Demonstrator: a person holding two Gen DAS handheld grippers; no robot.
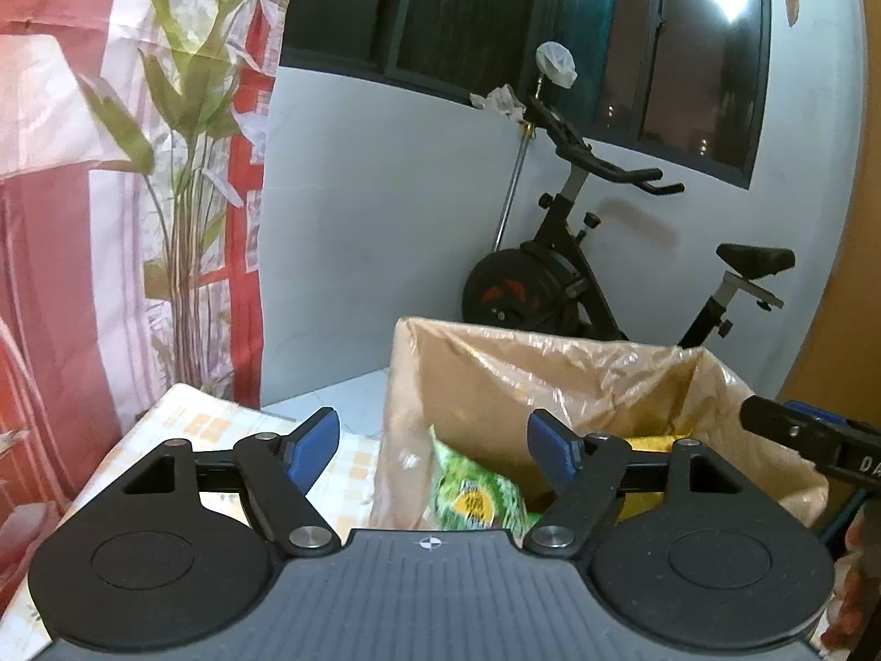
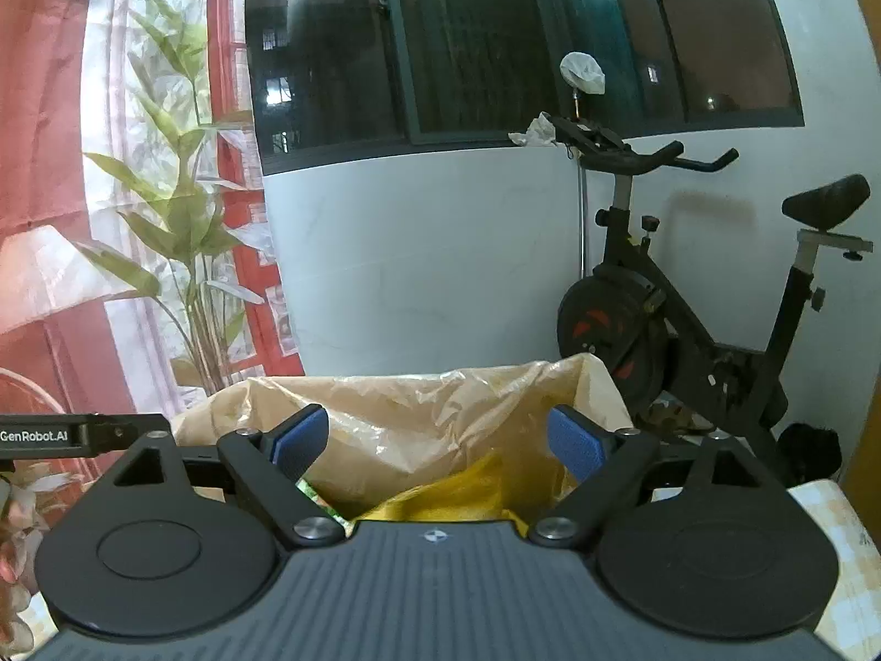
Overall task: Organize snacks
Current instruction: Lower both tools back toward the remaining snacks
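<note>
A cardboard box (image 1: 473,374) lined with a clear plastic bag stands in front of both grippers. Inside it lie a green snack packet (image 1: 473,496) and a yellow packet (image 1: 655,443). My left gripper (image 1: 432,446) hovers at the box's near left corner, its blue pads apart and nothing between them. The right gripper (image 2: 438,440) is over the same box (image 2: 413,413), open and empty, with the yellow packet (image 2: 457,496) just below and beyond its fingers. A sliver of the green packet (image 2: 308,490) shows by its left finger.
The box sits on a checked tablecloth (image 1: 220,429). Behind it are a white wall, a dark window and a black exercise bike (image 2: 688,303). A red and white curtain with a leaf print (image 1: 137,193) hangs at the left. The other gripper's arm crosses each view's edge (image 1: 815,440).
</note>
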